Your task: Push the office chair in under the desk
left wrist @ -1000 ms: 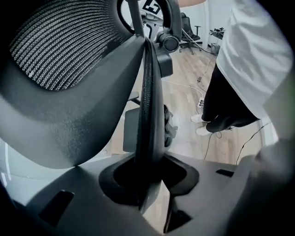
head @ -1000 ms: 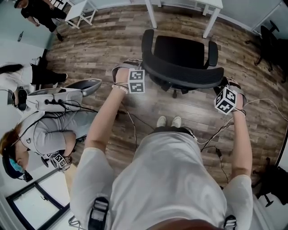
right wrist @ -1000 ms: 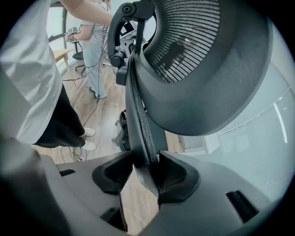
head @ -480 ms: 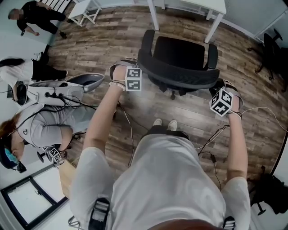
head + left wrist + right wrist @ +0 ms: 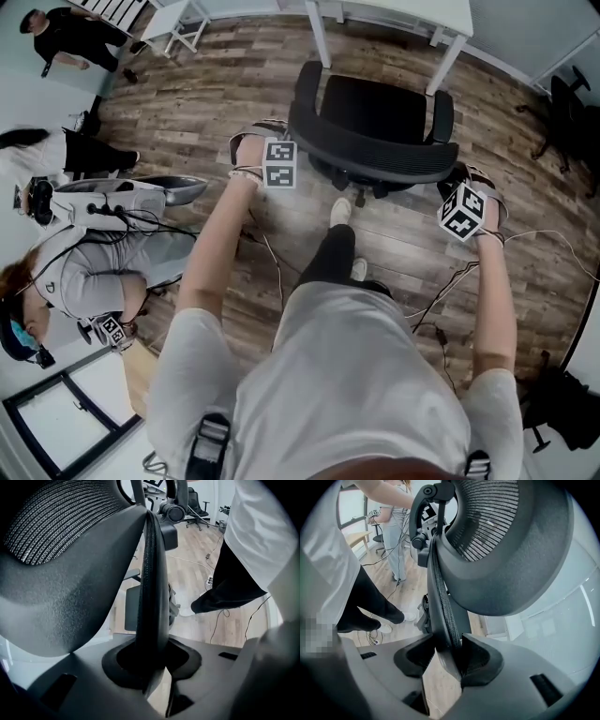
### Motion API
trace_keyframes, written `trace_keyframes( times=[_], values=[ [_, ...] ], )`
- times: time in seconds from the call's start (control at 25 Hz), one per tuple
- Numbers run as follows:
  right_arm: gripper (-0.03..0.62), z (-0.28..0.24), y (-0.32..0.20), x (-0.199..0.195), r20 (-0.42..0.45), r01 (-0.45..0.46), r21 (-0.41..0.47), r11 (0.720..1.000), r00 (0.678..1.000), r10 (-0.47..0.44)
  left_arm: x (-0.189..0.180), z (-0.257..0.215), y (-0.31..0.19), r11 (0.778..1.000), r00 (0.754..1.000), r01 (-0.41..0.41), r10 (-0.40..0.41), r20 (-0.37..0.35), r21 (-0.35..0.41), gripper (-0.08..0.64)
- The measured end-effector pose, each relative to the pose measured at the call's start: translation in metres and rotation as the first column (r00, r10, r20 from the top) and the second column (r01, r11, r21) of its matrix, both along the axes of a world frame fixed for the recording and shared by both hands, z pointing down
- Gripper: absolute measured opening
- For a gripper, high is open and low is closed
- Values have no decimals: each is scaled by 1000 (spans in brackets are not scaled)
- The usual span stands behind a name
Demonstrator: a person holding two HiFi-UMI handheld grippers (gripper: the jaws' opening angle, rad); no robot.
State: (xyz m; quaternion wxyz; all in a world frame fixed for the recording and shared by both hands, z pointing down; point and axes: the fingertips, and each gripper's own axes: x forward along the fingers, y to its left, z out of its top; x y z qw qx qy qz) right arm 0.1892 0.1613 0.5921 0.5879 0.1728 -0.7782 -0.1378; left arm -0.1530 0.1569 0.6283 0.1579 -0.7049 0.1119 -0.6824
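Observation:
The black office chair (image 5: 375, 108) faces the white desk (image 5: 394, 9) at the top of the head view, its seat just short of the desk legs. My left gripper (image 5: 286, 141) is at the left end of the curved backrest (image 5: 375, 157), my right gripper (image 5: 457, 180) at the right end. In the left gripper view the backrest's rim (image 5: 152, 573) runs between the jaws of the left gripper (image 5: 152, 660), which are closing tight on it. In the right gripper view the rim (image 5: 440, 597) is likewise clamped by the right gripper (image 5: 447, 656), under the mesh back (image 5: 501, 522).
The holder's dark-trousered leg (image 5: 333, 248) reaches forward behind the chair base. Cables (image 5: 441, 281) trail over the wooden floor. People and a grey machine (image 5: 112, 197) fill the left side. Another black chair (image 5: 562, 94) stands far right, and a small white table (image 5: 173, 23) at the top left.
The chair and both grippers have moved a little toward the desk. The holder has stepped one foot forward behind the chair.

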Motion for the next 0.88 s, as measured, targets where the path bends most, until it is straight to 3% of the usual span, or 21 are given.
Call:
trace_keyframes(
  times=[0.88],
  values=[
    [190,8,-100,4,-47,-29,-49,998,999,26,4,3,-99,999,999,-36,36,-17,13,115]
  ],
)
